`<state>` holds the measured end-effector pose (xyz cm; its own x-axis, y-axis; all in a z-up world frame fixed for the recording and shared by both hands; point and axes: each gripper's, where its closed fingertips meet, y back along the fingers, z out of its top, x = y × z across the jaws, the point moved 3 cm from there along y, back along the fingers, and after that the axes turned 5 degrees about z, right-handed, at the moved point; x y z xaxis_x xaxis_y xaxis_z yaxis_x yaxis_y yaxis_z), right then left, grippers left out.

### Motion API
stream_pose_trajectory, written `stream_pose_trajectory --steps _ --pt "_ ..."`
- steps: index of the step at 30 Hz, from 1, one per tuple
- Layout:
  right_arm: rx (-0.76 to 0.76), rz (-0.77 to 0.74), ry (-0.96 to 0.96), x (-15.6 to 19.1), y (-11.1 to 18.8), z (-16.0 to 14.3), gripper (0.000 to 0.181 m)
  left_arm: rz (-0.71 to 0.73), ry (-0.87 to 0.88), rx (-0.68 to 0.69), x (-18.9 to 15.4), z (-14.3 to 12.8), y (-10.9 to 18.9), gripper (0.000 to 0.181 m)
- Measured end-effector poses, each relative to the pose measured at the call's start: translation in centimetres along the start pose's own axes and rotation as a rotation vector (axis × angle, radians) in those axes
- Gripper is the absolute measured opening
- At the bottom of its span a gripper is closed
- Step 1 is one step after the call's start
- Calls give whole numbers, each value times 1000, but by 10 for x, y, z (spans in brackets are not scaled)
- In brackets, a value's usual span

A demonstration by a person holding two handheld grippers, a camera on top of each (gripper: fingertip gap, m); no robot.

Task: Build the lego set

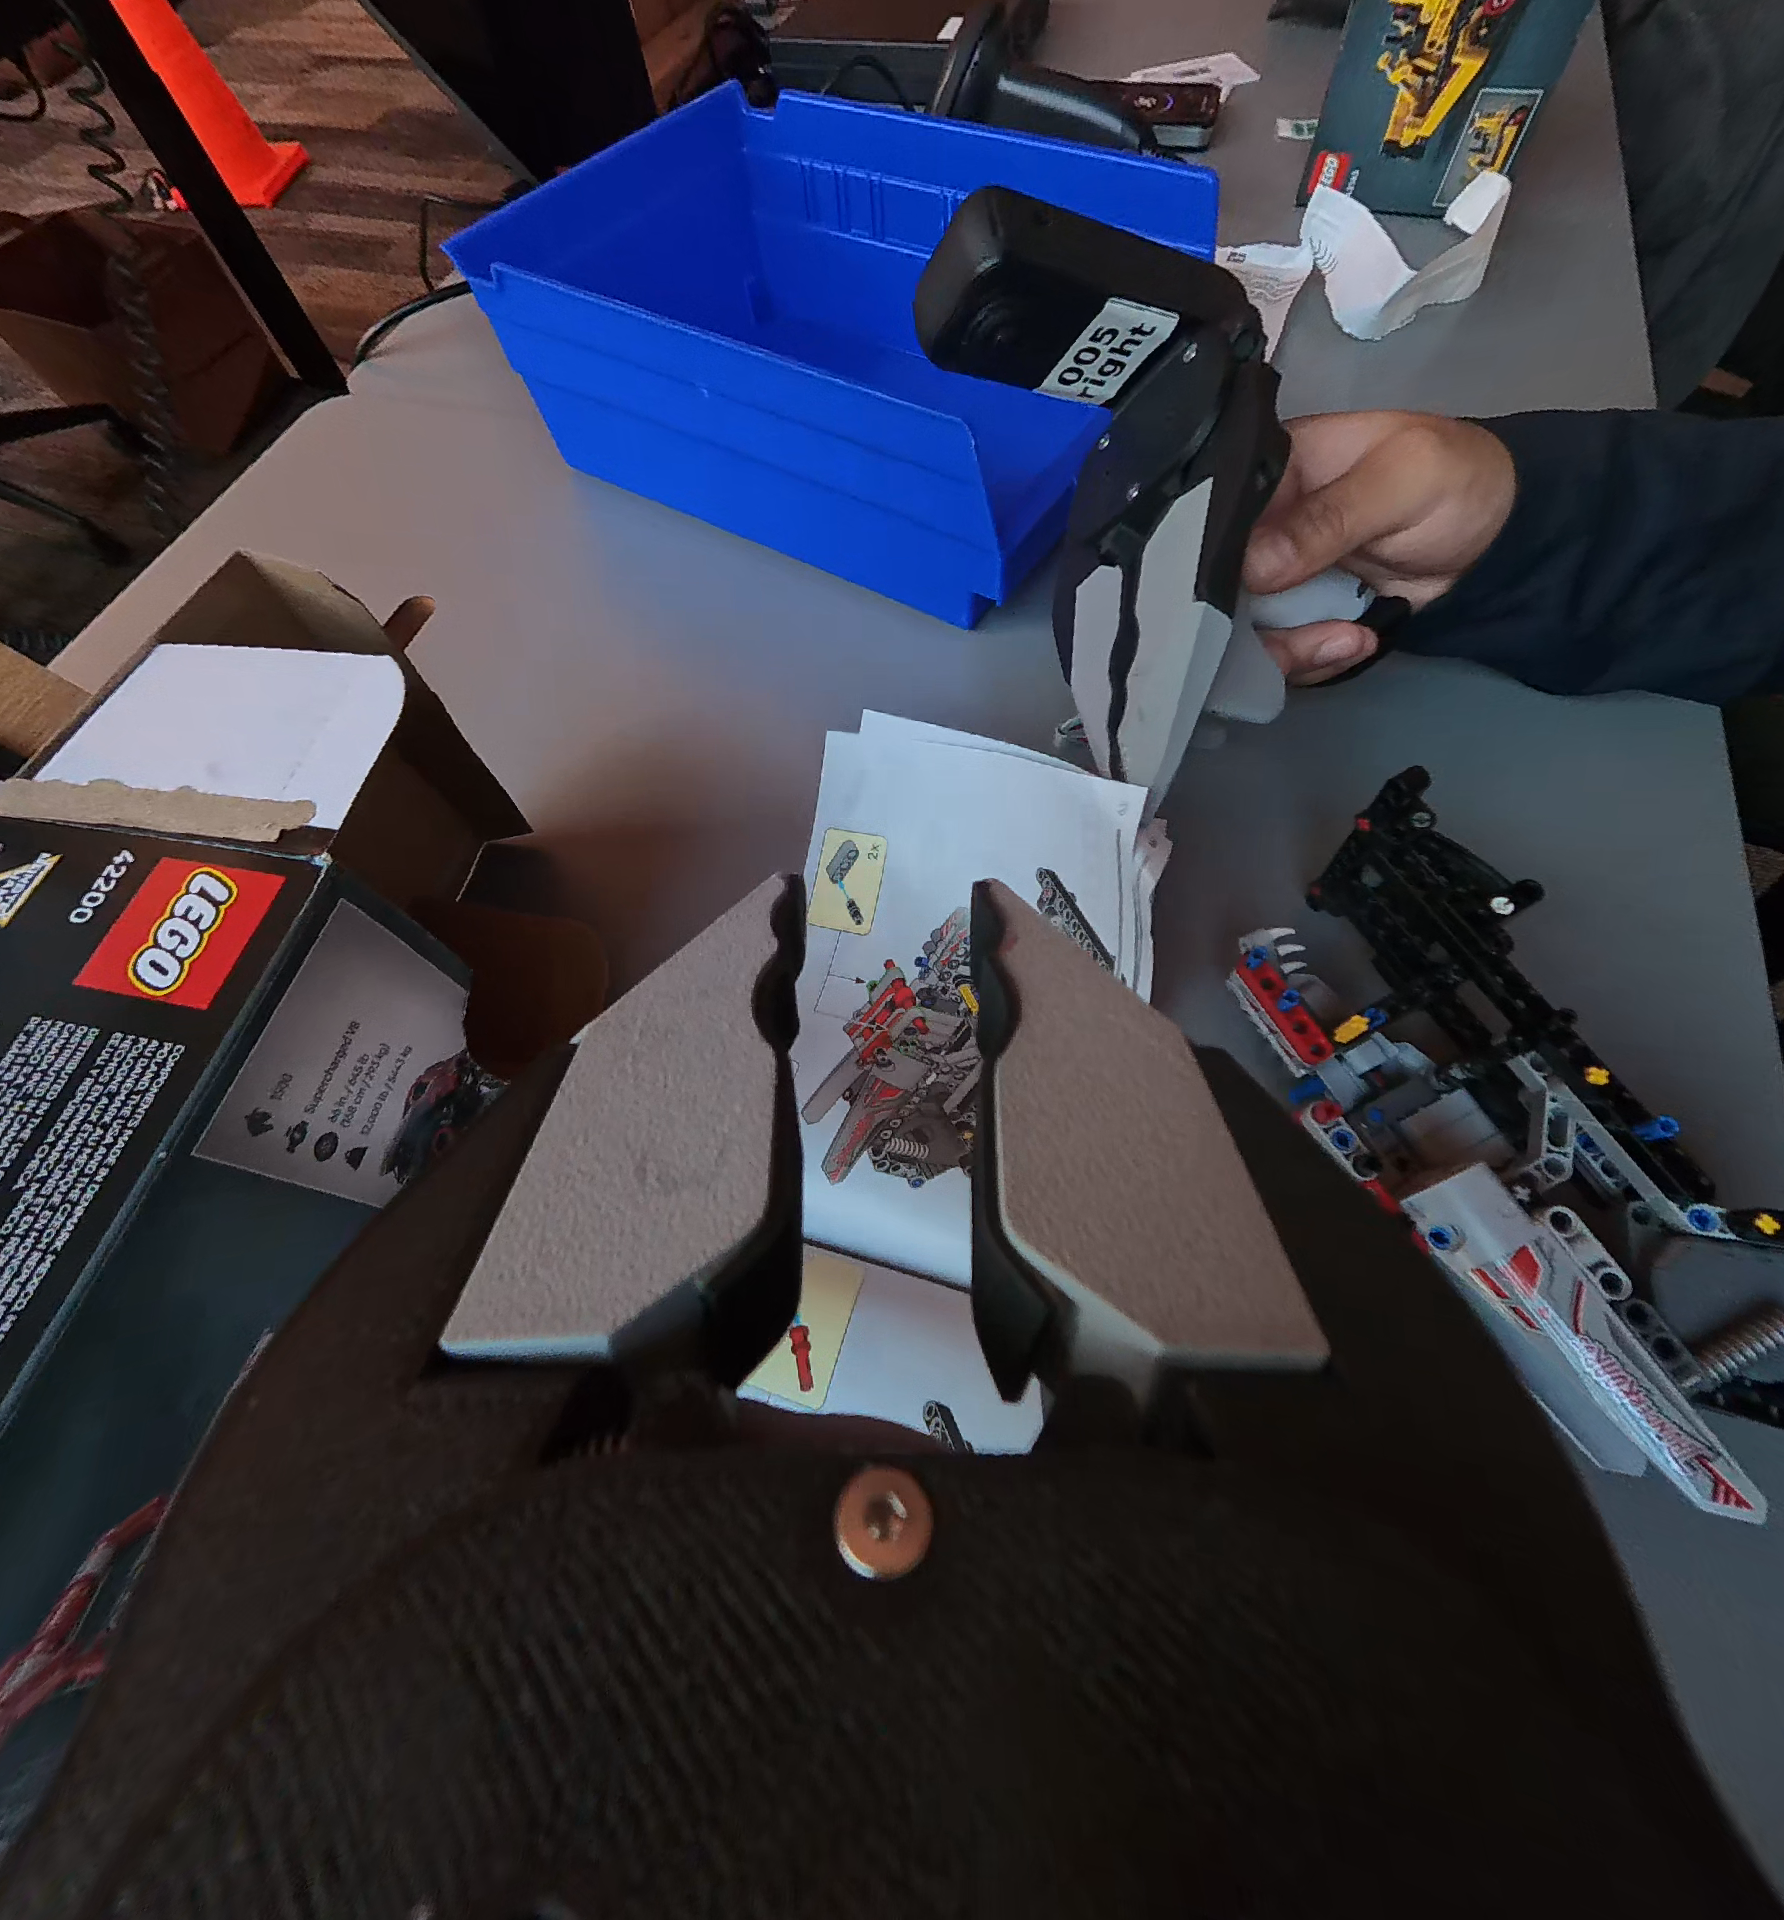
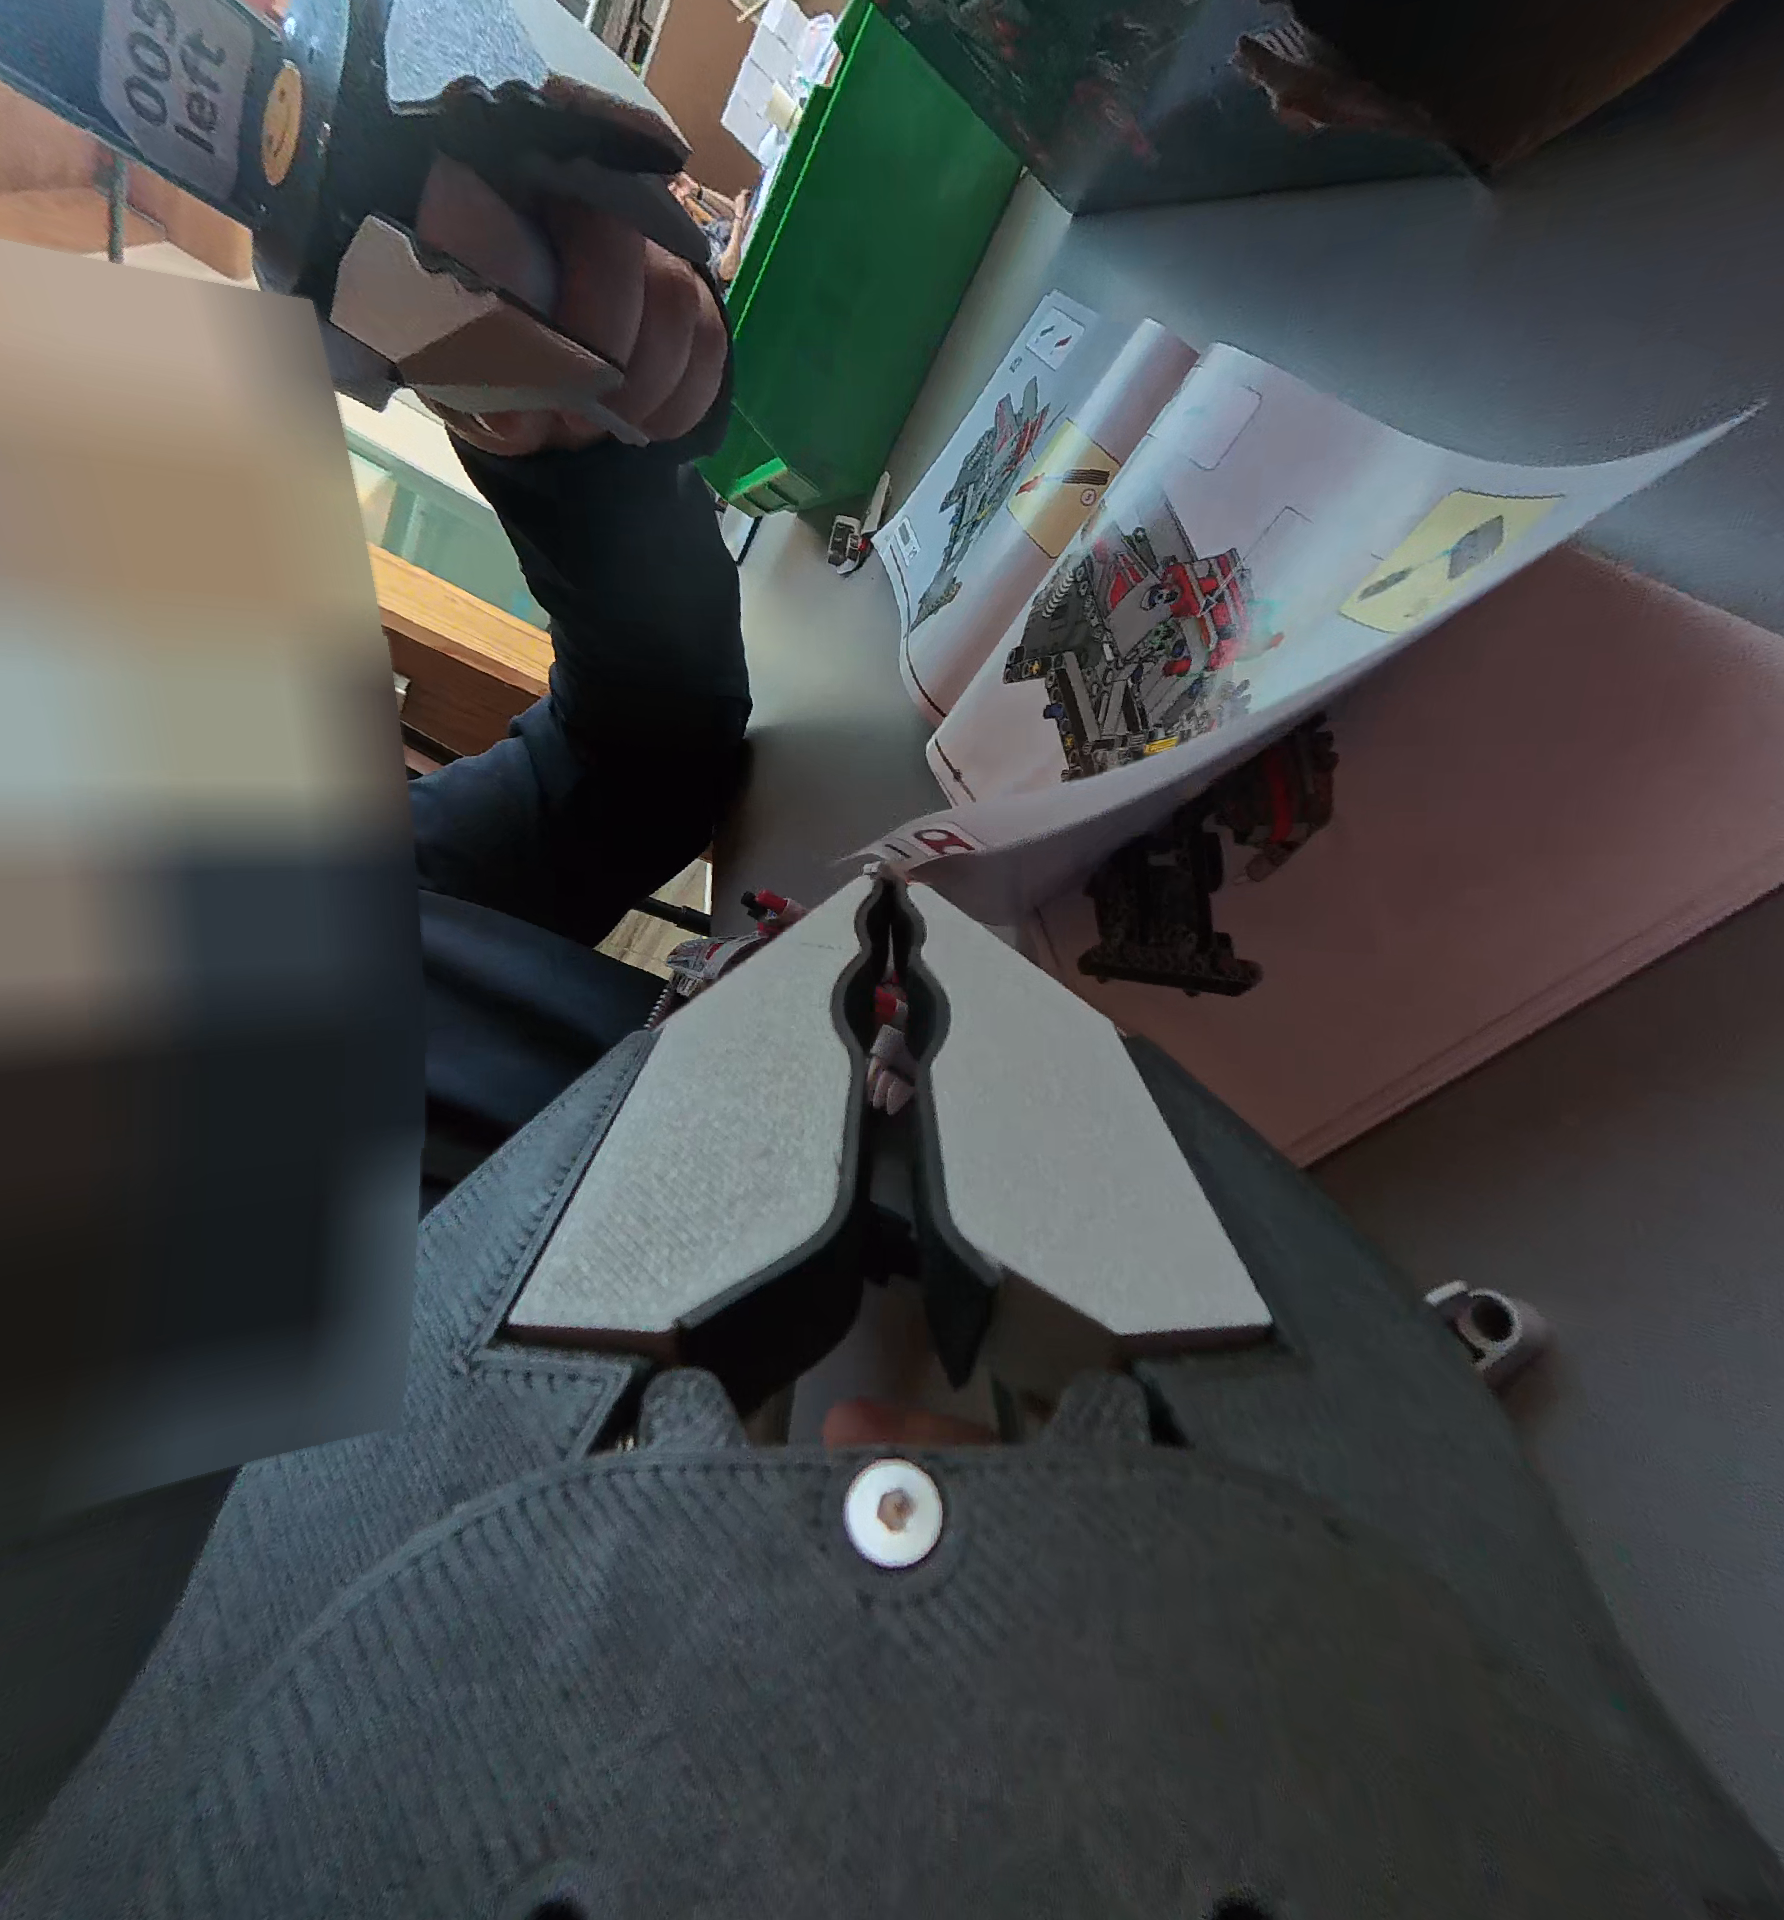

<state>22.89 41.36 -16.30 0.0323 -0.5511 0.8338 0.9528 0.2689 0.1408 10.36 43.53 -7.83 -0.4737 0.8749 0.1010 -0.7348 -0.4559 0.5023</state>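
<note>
The instruction booklet (image 1: 971, 831) lies open on the grey table (image 1: 607, 644). My left gripper (image 1: 883, 904) is open and empty, hovering just above the booklet's near pages. My right gripper (image 1: 1127, 769) is shut on the corner of a booklet page. In the right wrist view, the right gripper (image 2: 883, 885) holds that page (image 2: 1335, 582) lifted and curled. The partly built grey, black and red lego model (image 1: 1470, 1122) lies on the table to the right of the booklet. The left gripper (image 2: 649, 260) shows at the upper left of the right wrist view, held in a hand.
A blue bin (image 1: 763, 416) stands behind the booklet. An opened lego box (image 1: 140, 1039) lies at the left, and another box (image 1: 1439, 94) stands at the back right beside crumpled paper (image 1: 1387, 260). A green bin (image 2: 846, 260) and a small grey piece (image 2: 1490, 1330) show in the right wrist view. Across from one pair of fingers to the other is roughly 12 cm. Between my right fingertips and the small grey piece (image 2: 1490, 1330) there is roughly 11 cm.
</note>
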Motion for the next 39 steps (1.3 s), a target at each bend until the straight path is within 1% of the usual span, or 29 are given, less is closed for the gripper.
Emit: stream_pose_trajectory --steps 1,5,9,11,13,14,16,18,21,23,24,26,27,30,34,36,39 --pt "0 2 -1 0 0 0 0 0 1 -1 0 0 0 30" --pt "2 -6 4 0 -1 0 0 -7 -11 25 -2 -5 -5 30" --pt "3 -18 13 0 -1 0 0 17 -50 68 -2 -13 -11 31" --pt "-4 -28 24 0 -2 1 0 -42 -15 52 -13 -12 -19 31" --pt "-7 -42 38 0 -4 2 0 -122 6 90 -31 -19 -34 33" --pt "-2 -47 47 0 -6 2 0 -134 -7 121 -38 -25 -43 35" --pt "18 -58 64 1 -12 -1 0 -161 -41 140 -52 -30 -55 36" --pt "39 -75 83 2 -17 -3 0 -194 -54 143 -64 -32 -60 32" --pt "56 -77 110 5 -23 -5 0 -194 -60 147 -69 -34 -65 29" --pt "55 -75 118 7 -24 -5 0 -221 -46 144 -73 -35 -67 24" --pt "56 -77 120 7 -24 -5 0 -228 -44 146 -74 -36 -68 18" --pt "65 -116 134 3 -23 -6 0 -233 -50 150 -74 -38 -68 0" --pt "69 -118 136 3 -22 -6 0 -223 -54 148 -71 -38 -68 0" --pt "57 -105 137 6 -19 -4 0 -223 -22 131 -62 -36 -62 0" --pt "47 -111 145 7 -14 -2 0 -146 13 129 -42 -36 -49 0" --pt "48 -125 140 6 -10 -2 0 -84 48 125 -28 -41 -27 0" --pt "37 -157 115 2 -1 0 0 76 141 122 -1 -65 25 0"
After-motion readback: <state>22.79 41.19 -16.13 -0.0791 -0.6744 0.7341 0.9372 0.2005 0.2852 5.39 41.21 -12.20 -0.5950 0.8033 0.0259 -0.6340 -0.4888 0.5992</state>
